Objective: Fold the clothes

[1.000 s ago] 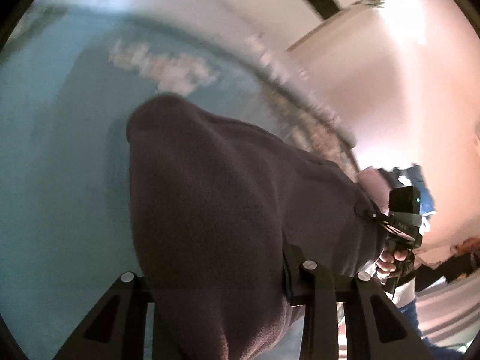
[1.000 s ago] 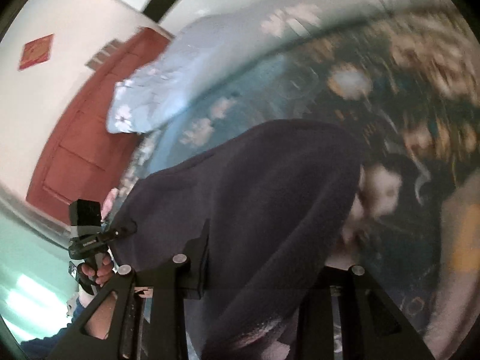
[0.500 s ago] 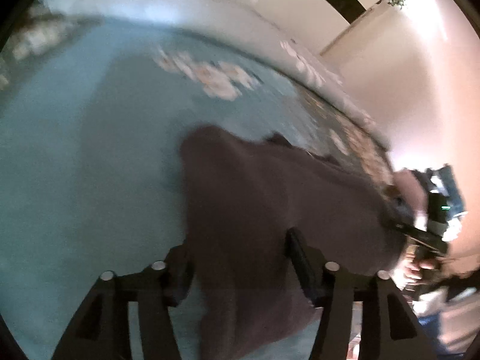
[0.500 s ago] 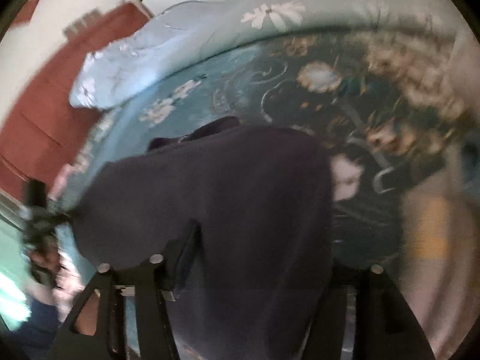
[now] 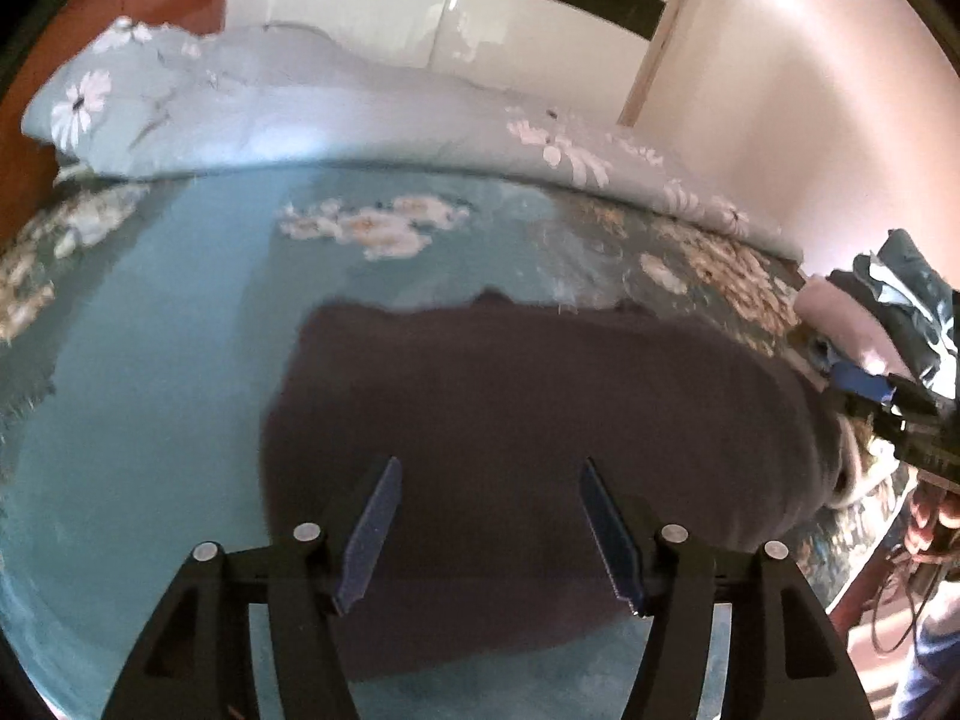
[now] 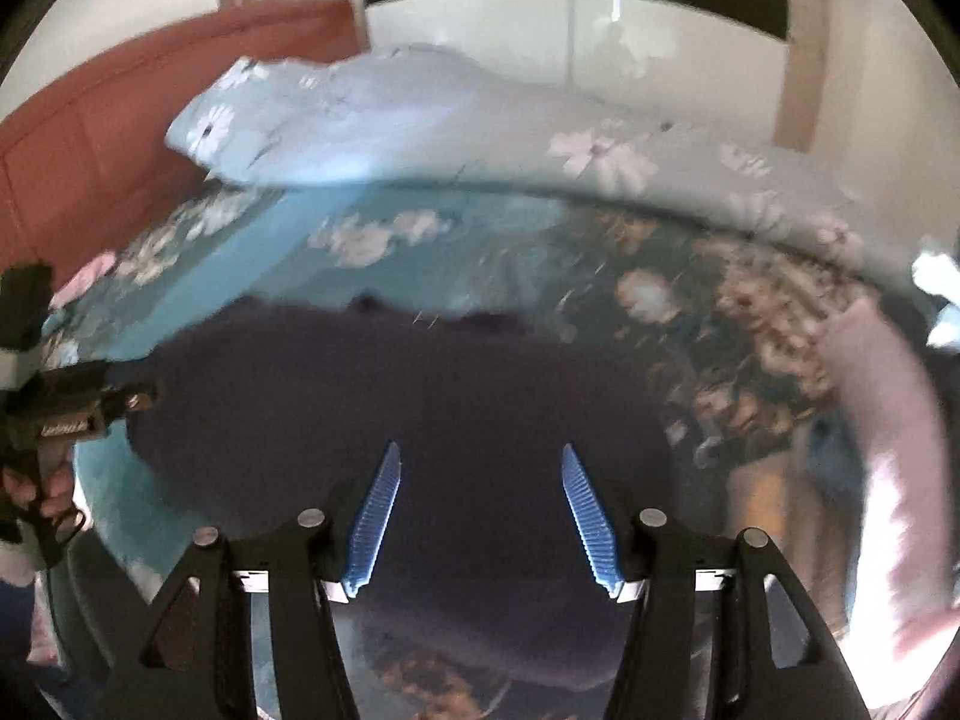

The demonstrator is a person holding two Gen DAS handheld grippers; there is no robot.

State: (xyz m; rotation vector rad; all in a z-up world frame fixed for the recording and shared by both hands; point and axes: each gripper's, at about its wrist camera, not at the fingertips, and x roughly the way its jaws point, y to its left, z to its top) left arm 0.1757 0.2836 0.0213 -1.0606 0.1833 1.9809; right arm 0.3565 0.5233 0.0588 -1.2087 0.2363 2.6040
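A dark brown fleece garment (image 5: 528, 420) lies spread flat on the teal flowered bedsheet (image 5: 150, 360). In the right wrist view the same garment (image 6: 420, 420) looks dark purple. My left gripper (image 5: 486, 468) stands open just above its near part, blue pads wide apart, nothing between them. My right gripper (image 6: 480, 456) is open too, over the garment's near right part. Each view shows the other gripper at the side: the right one (image 5: 900, 414) at the garment's right end, the left one (image 6: 66, 408) at its left end, held by a hand (image 6: 48, 492).
A pale blue flowered duvet (image 5: 312, 114) is bunched along the far side of the bed. A pile of clothes (image 5: 888, 312), pink and dark teal, sits at the right; a pink piece (image 6: 888, 420) lies close on the right. A red-brown headboard (image 6: 90, 156) stands at the left.
Both grippers held the garment lifted a second ago. It now lies flat on the bed and both grippers have let go and opened.
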